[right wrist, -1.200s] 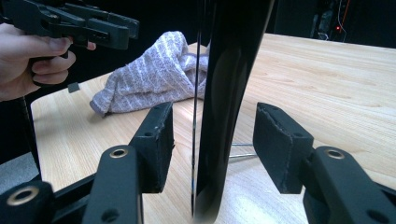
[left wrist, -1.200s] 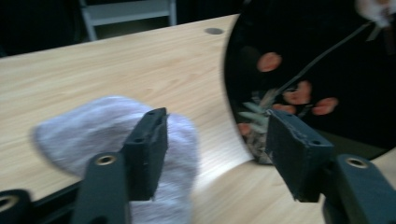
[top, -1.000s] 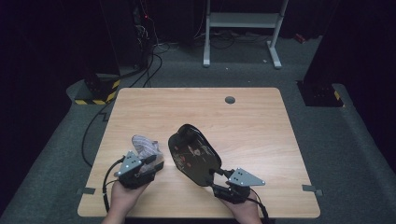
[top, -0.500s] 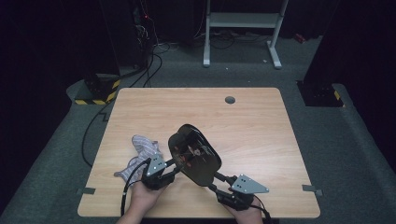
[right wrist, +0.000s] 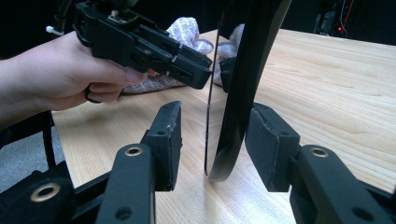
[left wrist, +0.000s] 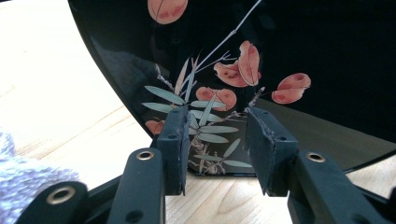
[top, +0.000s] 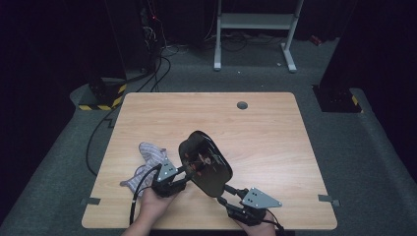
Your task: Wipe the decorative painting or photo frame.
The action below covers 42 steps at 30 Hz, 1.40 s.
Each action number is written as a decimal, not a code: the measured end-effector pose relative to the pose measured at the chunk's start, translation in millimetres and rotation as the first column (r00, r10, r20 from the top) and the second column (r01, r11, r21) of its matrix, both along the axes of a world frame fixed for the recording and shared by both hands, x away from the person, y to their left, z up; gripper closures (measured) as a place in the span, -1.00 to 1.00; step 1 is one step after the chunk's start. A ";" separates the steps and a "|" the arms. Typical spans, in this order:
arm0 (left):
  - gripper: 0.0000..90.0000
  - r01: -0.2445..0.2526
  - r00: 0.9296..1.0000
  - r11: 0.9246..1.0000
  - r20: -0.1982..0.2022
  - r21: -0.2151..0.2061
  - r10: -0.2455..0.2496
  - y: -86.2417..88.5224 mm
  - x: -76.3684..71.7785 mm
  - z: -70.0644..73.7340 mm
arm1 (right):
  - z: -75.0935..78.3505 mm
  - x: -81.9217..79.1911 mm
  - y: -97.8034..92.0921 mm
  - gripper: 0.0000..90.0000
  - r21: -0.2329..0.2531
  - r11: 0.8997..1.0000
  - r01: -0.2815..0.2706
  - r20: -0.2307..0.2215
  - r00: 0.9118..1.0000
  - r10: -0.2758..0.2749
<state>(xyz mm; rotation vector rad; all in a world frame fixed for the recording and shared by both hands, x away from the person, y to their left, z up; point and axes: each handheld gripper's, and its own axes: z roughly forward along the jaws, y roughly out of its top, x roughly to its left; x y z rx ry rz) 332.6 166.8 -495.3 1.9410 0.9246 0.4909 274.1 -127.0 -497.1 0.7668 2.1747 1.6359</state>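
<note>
Currently the black plate (top: pixel 204 162) stands on edge between the right hand-held gripper (right wrist: pixel 212 140) pads, jaws apart; left hand-held gripper (left wrist: pixel 215 144) likewise apart. Clamp the rim squarely before lifting.

In the left gripper view, the black plate (left wrist: pixel 261 60) ran off the top and right edges, so its outline was incomplete; the cloth (left wrist: pixel 23 172) was a blurred pale patch cut by the left edge. In the right gripper view, the plate's upper part left the frame at the top, and the cloth (right wrist: pixel 187 28) lay partly behind the left gripper (right wrist: pixel 215 74) and the plate. In the high view, both forearms were cut by the bottom edge, and the plate's painted pattern was too small to read.
</note>
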 end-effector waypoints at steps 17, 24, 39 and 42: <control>0.32 -0.013 1.000 1.000 -0.007 -0.002 0.013 -8.3 16.0 -5.0 | -3.3 -9.6 4.6 0.24 -0.020 0.999 -0.048 0.000 0.999 0.048; 0.24 -0.013 1.000 1.000 -0.005 0.002 0.013 -5.8 16.2 -4.1 | -6.4 -10.8 12.5 0.22 -0.034 0.996 -0.084 -0.006 0.996 0.084; 0.17 -0.053 0.998 0.997 0.027 -0.052 0.055 29.0 -5.4 9.8 | -7.3 -2.8 29.0 0.10 -0.027 0.987 -0.157 -0.033 0.987 0.156; 0.16 -0.065 0.997 0.997 0.027 -0.048 0.066 34.2 -8.9 10.2 | -7.4 -0.8 33.8 0.08 -0.029 0.984 -0.176 -0.035 0.984 0.175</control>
